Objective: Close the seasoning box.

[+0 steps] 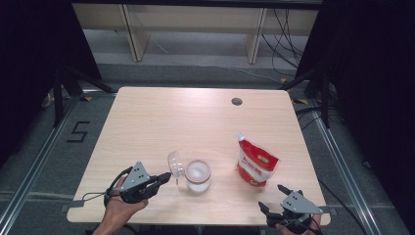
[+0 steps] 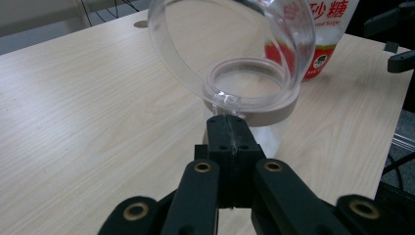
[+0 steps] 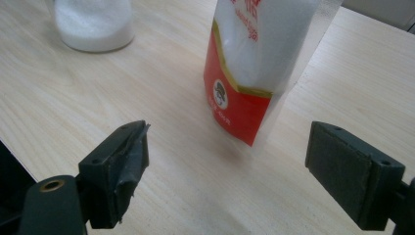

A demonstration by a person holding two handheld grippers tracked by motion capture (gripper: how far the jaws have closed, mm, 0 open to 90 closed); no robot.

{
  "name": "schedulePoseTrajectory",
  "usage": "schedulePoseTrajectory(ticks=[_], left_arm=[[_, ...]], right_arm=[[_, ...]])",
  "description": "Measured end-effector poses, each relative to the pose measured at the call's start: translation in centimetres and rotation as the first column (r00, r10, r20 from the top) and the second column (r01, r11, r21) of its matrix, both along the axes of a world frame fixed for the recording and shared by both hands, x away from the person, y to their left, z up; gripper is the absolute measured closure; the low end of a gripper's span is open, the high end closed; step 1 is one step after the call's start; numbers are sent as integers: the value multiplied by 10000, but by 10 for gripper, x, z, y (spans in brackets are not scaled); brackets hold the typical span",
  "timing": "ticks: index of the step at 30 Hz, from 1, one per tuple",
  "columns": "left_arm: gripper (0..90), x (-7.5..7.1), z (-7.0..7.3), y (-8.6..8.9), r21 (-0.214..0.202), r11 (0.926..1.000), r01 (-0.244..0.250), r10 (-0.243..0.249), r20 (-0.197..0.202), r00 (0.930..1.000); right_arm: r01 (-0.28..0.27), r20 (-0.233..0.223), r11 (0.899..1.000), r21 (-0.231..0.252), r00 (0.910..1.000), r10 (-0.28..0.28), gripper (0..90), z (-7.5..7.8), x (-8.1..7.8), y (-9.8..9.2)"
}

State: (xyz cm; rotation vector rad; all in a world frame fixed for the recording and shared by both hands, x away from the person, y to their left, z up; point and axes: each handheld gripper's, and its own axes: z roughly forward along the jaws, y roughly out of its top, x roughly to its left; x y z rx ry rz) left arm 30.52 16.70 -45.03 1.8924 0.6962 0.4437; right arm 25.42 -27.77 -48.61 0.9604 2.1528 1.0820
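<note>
Standing near the front edge of the table [image 1: 147, 112], one glass jar [image 1: 198, 177] serves as the landmark, with white granules inside and a tan collar at its mouth. Behind the jar the tabletop lies bare as far as a small round hole [image 1: 237, 102] near the far edge. One clear domed lid [image 1: 176, 165] is tipped up at the jar's left rim, its hollow side facing the jar, its round face close to upright. The left gripper [image 1: 168, 177], left of the jar, has its jaws pressed together on the lid's small tab. One red-and-white sugar pouch [image 1: 255, 165] stands right of the jar, well apart, its long axis roughly upright. The right gripper [image 1: 273, 197], right of the jar beyond the pouch, hangs over the front edge with jaws spread wide, holding nothing.
</note>
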Motion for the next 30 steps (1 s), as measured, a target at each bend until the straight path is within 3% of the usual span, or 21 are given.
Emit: schedulePoseTrajectory(ticks=[1,7,10,17,22,25,30], left_arm=[[895,-1,1,0,-5,10000,-52,52,-39,10000],[895,3,3,-1,26,10000,1,-1,-85,10000],[895,9,2,-1,286,9995,92,-92,8,10000],[895,9,3,-3,143,9999,5,-4,-79,10000],[895,10,6,-6,294,9994,191,-193,73,9998],[895,10,7,-9,88,9999,138,-138,9,9999],[895,11,10,-12,98,9997,232,-234,153,9996]], right_arm=[[48,186,9999,-96,9998,-47,170,0,0,-1],[43,187,10000,-90,9998,-41,171,-1,1,0],[13,228,9999,-154,9997,-9,171,0,1,0],[61,161,9999,-148,9999,-58,172,0,1,0],[58,138,9999,-139,9999,-56,172,0,1,0],[73,197,9998,-192,9998,-69,172,0,1,0],[76,163,9999,-149,9998,-74,172,0,0,0]])
